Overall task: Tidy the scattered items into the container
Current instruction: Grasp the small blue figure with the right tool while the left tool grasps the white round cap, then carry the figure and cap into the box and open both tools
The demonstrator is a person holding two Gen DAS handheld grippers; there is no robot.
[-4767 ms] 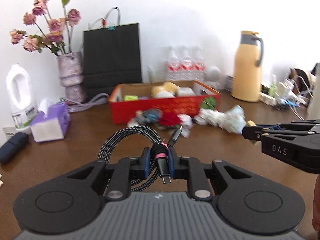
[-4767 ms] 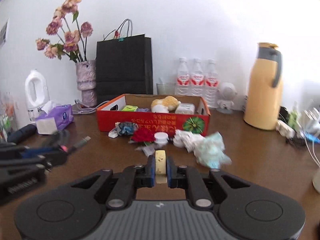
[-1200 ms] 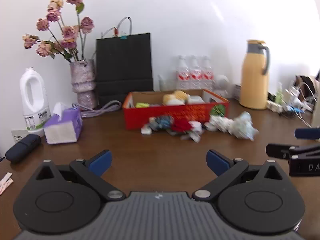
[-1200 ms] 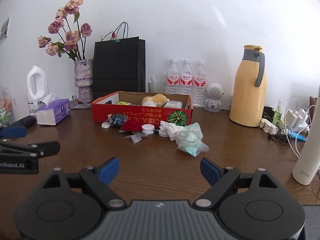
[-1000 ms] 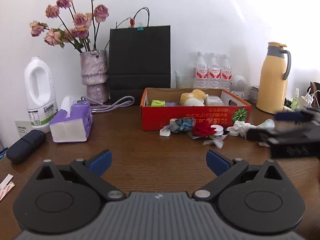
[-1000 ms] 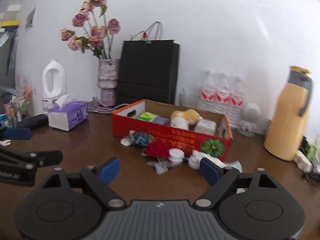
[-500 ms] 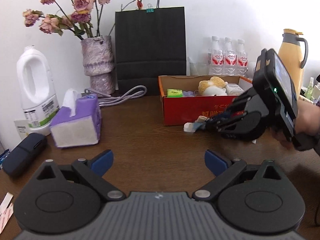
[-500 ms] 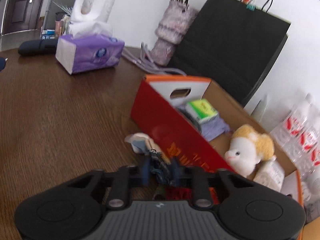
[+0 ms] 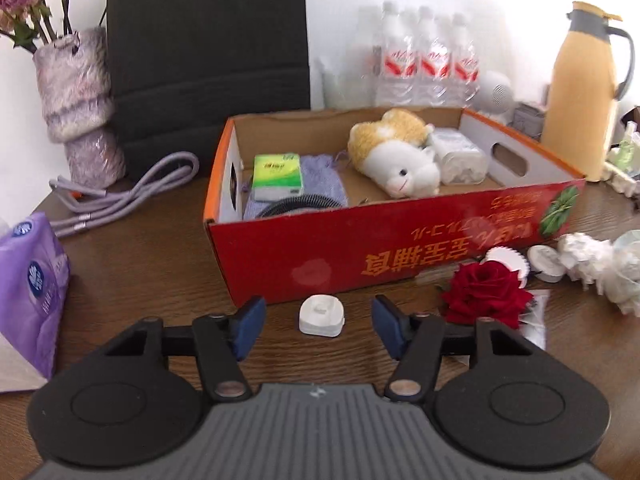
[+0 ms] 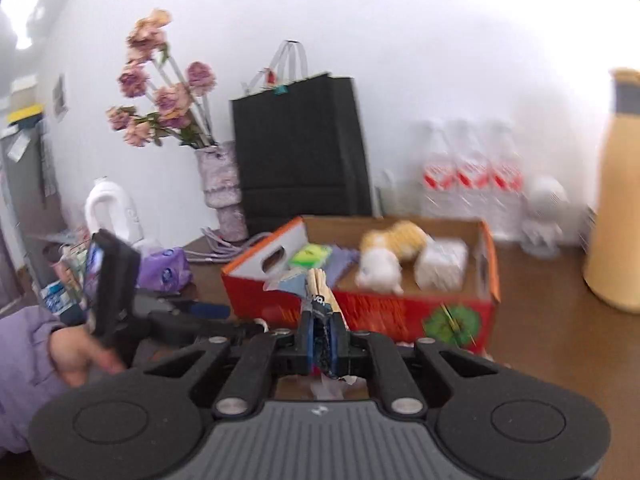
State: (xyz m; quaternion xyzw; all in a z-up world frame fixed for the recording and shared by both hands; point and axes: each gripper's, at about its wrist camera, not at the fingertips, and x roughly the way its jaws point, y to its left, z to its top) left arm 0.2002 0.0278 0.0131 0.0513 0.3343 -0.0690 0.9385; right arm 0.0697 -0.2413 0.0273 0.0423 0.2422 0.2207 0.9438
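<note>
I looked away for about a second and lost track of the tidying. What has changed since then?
Both grippers have moved in on the red box. The right gripper, open a second ago, has shut on a crumpled wrapper taken from the table. The left gripper, empty, now straddles a small white cap, its jaws closing. The box, the plush toy and the red rose stayed put.

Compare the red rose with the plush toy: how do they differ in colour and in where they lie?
Colour: the red rose is deep red; the plush toy is white and yellow-brown.
Place: the rose lies on the wooden table in front of the red box; the toy lies inside it.
Both lie untouched.
</note>
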